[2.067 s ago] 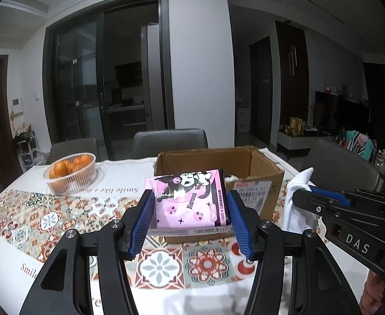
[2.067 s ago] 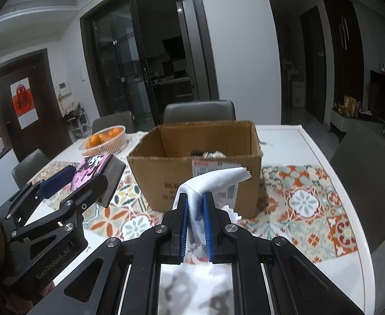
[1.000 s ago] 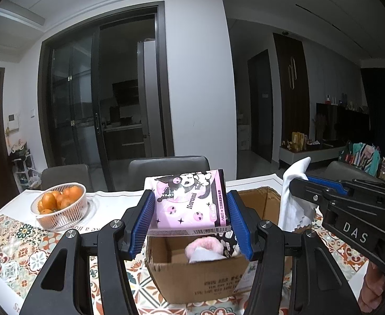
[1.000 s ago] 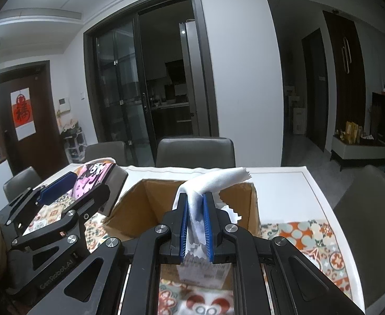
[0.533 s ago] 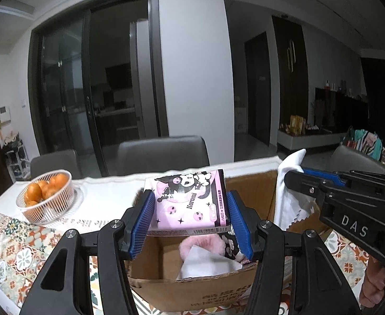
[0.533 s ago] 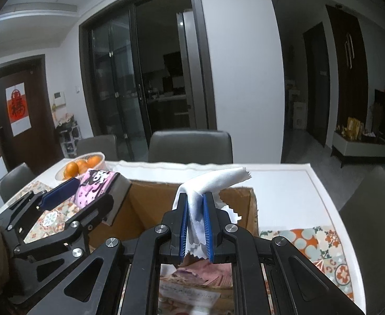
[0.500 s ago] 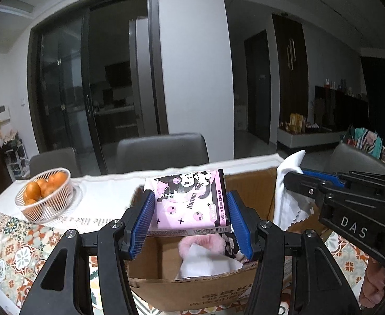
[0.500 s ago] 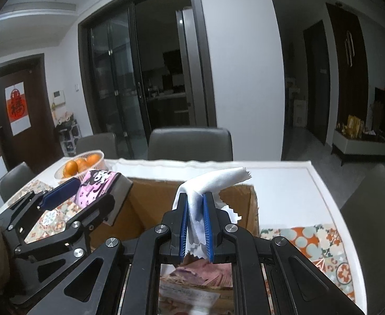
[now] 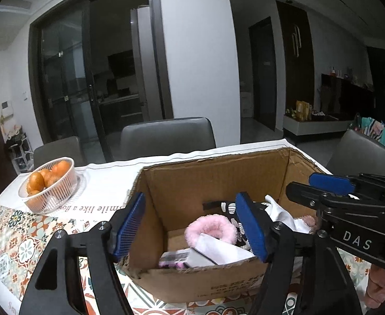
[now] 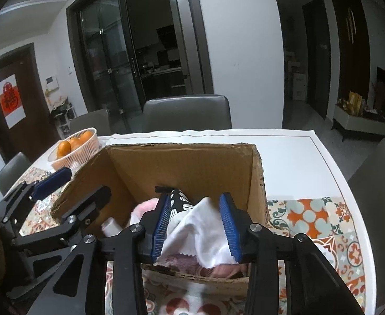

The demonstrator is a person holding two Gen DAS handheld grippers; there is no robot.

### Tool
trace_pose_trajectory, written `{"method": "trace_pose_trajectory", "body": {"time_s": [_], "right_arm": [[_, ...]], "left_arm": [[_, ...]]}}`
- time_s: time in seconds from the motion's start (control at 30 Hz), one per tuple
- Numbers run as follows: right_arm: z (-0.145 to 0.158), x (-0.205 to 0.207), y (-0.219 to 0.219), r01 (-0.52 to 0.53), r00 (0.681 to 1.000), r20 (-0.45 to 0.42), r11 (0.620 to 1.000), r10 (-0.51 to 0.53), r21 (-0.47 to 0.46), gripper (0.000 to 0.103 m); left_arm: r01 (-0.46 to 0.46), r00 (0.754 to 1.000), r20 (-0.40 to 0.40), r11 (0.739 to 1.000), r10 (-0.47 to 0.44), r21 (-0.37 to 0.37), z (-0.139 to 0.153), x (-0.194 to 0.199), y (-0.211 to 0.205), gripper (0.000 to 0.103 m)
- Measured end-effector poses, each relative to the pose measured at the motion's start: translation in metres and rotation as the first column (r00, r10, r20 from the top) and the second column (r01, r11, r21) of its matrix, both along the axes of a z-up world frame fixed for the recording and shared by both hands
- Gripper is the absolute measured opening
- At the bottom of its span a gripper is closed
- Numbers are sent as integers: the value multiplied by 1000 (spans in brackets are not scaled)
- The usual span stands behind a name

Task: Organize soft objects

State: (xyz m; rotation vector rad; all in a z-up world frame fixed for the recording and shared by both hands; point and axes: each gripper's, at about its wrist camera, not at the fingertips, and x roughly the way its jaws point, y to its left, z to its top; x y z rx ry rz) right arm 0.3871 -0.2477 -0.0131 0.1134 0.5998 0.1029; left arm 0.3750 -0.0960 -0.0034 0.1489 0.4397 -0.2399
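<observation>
Both grippers hang over the open cardboard box (image 9: 218, 281) on the desk (image 10: 292, 141). The left gripper (image 9: 192, 225) has its blue fingers (image 9: 250, 225) spread wide. They have just been opening, and nothing is between them now. The pink packet (image 9: 175, 260) lies down in the box, by the front wall, next to a fluffy pink ring (image 9: 210, 232) and some white paper.

The right gripper (image 10: 196, 223) has its fingers (image 10: 229, 225) apart too. They have just been opening. The white cloth (image 10: 200, 236) sits between them, on top of the soft pile in the box. The fingers do not seem to pinch it, but the cloth is very close to both of them.

What could go wrong? The cloth could catch on the rough blue fingers and come back out when the right gripper lifts. The left gripper has one finger outside the box wall and one inside. If it pulls away sideways, it could hook the wall and drag or tip the box. The two grippers are also near each other, so they could bump. A basket of oranges (image 9: 49, 183) stands well apart on the left and looks safe.
</observation>
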Motion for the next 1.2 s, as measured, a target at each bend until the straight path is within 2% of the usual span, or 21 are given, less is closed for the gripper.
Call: {"method": "trace_pose_trajectory", "body": {"time_s": [0.33, 0.67, 0.7, 0.8, 1.2], "right_arm": [[8, -31, 5, 38, 999, 27, 999, -37, -18, 40], [29, -87, 8, 81, 994, 70, 996, -79, -23, 41], [32, -93, 9, 85, 994, 76, 996, -83, -26, 41], [40, -113, 11, 100, 990, 101, 994, -96, -34, 51], [57, -183, 22, 123, 983, 146, 988, -109, -89, 54]], "left_arm": [[-33, 999, 16, 999, 34, -19, 13, -28, 13, 73], [-56, 997, 47, 998, 57, -19, 35, -78, 24, 77], [-58, 997, 51, 998, 59, -19, 38, -84, 25, 78], [-65, 996, 58, 998, 66, -26, 44, -102, 28, 79], [-122, 986, 111, 992, 122, -4, 58, -173, 38, 92]]}}
